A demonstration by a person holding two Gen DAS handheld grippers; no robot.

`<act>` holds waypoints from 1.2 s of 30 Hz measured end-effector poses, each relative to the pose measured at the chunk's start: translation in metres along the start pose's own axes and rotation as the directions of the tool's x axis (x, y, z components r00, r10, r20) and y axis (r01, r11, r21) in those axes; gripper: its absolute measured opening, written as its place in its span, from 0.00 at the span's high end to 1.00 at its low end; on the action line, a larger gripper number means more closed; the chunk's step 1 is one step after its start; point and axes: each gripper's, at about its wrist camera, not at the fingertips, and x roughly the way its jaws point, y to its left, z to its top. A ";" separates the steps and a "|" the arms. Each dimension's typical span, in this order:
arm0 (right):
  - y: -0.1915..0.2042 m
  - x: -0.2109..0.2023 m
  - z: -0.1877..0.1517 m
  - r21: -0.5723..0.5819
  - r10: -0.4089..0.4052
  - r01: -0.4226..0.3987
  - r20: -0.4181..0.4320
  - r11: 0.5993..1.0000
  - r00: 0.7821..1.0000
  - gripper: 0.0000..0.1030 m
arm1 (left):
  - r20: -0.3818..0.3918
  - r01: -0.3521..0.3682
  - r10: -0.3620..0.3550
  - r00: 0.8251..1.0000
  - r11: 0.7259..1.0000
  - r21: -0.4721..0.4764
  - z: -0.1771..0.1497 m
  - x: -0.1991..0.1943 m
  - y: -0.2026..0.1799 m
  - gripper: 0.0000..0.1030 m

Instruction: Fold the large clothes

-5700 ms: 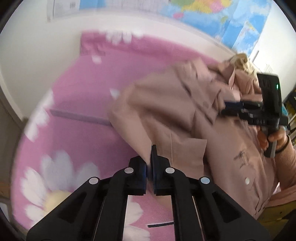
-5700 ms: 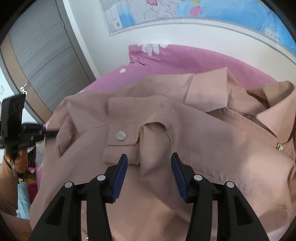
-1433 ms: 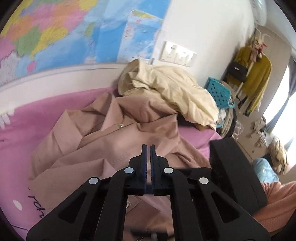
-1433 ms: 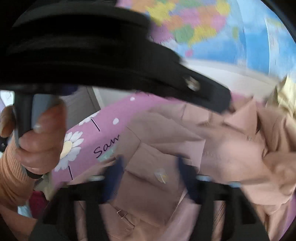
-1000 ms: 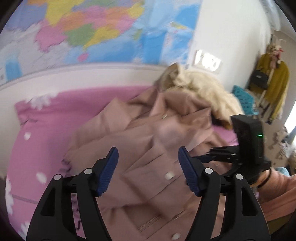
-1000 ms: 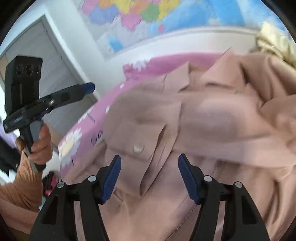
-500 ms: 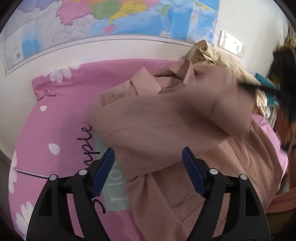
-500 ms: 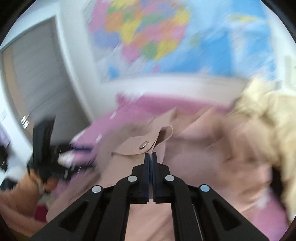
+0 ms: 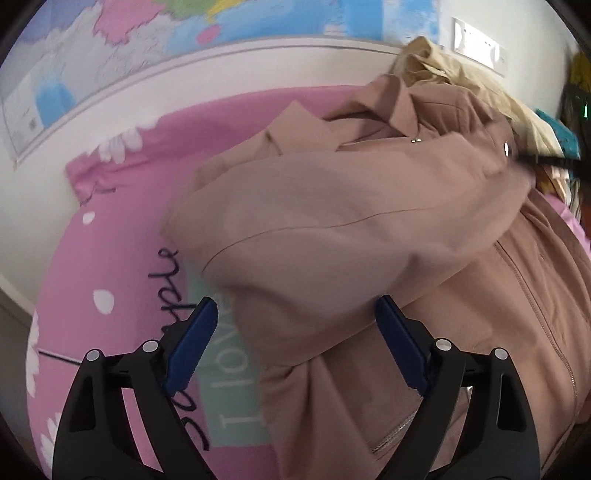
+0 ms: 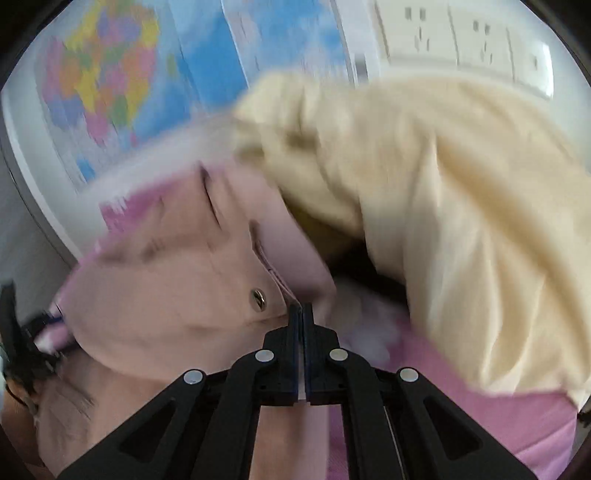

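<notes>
The tan jacket (image 9: 332, 229) lies spread across a bed covered by a pink sheet (image 9: 122, 221) printed with white daisies and dark script lettering. The jacket occupies the middle and right of the bed. Its collar (image 9: 402, 107) points toward the far wall, and an open zipper (image 9: 528, 295) runs down the right front panel. One sleeve (image 9: 369, 206) is drawn across the body of the jacket from left to right.

The left gripper (image 9: 295, 343) is held above the near edge of the jacket, over the sheet's lettering. Its blue-padded fingers (image 9: 192, 343) stand wide apart, with nothing between them.

The right gripper (image 10: 300, 314) is pressed together on the edge of the sleeve cuff (image 10: 229, 295), just beside a metal snap button (image 10: 257, 298). In the left wrist view the same gripper appears only as a dark blurred streak at the far right, at the cuff end of the sleeve.

A cream garment (image 10: 461, 221) lies heaped at the far right of the bed, against the wall and just beyond the jacket collar. Whether it touches the jacket cannot be told because of blur.

A colored world map (image 10: 110, 85) hangs on the far wall above the bed. White wall sockets (image 10: 461, 33) sit to the right of the map, above the cream garment.
</notes>
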 end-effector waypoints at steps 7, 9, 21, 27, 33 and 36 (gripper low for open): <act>0.005 -0.006 -0.014 -0.033 0.001 0.000 0.024 0.999 1.000 0.54 | 0.092 0.096 -0.086 0.992 0.990 -0.104 0.003 -0.027 0.030 0.11; 0.006 -0.010 -0.014 -0.057 -0.012 0.015 0.046 0.998 0.999 0.45 | 0.138 0.139 -0.117 0.983 0.978 -0.158 0.003 -0.035 0.045 0.08; 0.008 0.038 -0.009 0.012 0.180 -0.179 -0.097 0.984 0.979 0.47 | -0.022 0.321 -0.337 0.941 0.913 -0.252 -0.003 0.025 0.048 0.05; 0.011 0.037 -0.013 0.066 0.265 -0.260 -0.087 0.963 0.960 0.89 | -0.014 0.314 -0.327 0.945 0.919 -0.237 0.007 0.037 0.030 0.65; 0.014 -0.006 -0.017 0.126 0.406 -0.402 -0.009 0.907 0.914 0.93 | 0.124 0.323 -0.300 0.946 0.907 -0.270 0.015 -0.010 0.046 0.90; 0.029 -0.032 -0.021 0.126 0.478 -0.479 0.043 0.868 0.877 0.93 | 0.144 0.285 -0.254 0.956 0.920 -0.270 0.014 -0.037 0.056 0.90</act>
